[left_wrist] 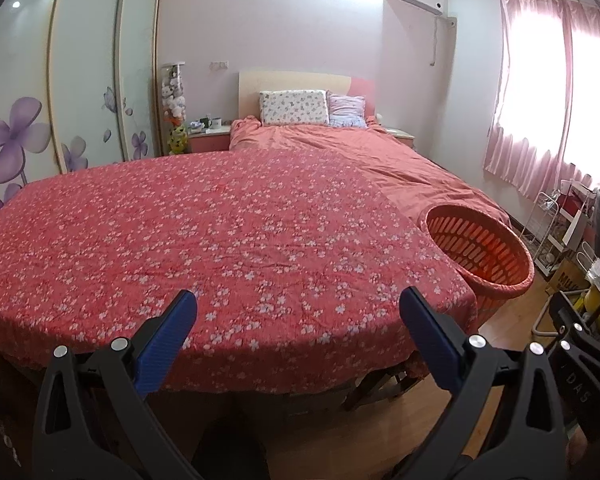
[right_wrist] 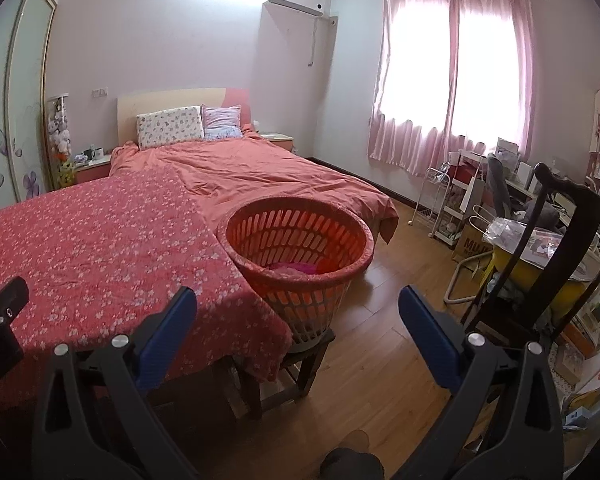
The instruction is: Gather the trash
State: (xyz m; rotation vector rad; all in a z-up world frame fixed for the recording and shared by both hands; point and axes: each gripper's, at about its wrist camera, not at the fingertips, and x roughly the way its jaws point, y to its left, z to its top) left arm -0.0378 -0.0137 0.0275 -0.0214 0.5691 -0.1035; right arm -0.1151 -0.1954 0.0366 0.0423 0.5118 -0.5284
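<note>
Red floral cloth (left_wrist: 228,232) covered the worktop in the foreground, draped over its near edge, with nothing lying on its top. Behind it stretched the bed (right_wrist: 260,172) under a plain coral quilt, two pillows (left_wrist: 294,107) propped against the headboard. Pink curtains (right_wrist: 452,76) glowed over the window on the right.

An orange slatted laundry basket (right_wrist: 300,248) stood on a dark wooden stool (right_wrist: 300,364) just beside the worktop's right corner, its rim touching the cloth's edge. Something pink and crumpled (right_wrist: 294,268) lay at its bottom; I could not tell what it was.

The left claw (left_wrist: 298,300) hung over the worktop's near edge, its blue-padded fingers (left_wrist: 172,332) spread wide and gripping nothing. The right claw (right_wrist: 298,300) was just as wide and empty, pointed toward the basket and the wooden floor (right_wrist: 380,300) beside it.
</note>
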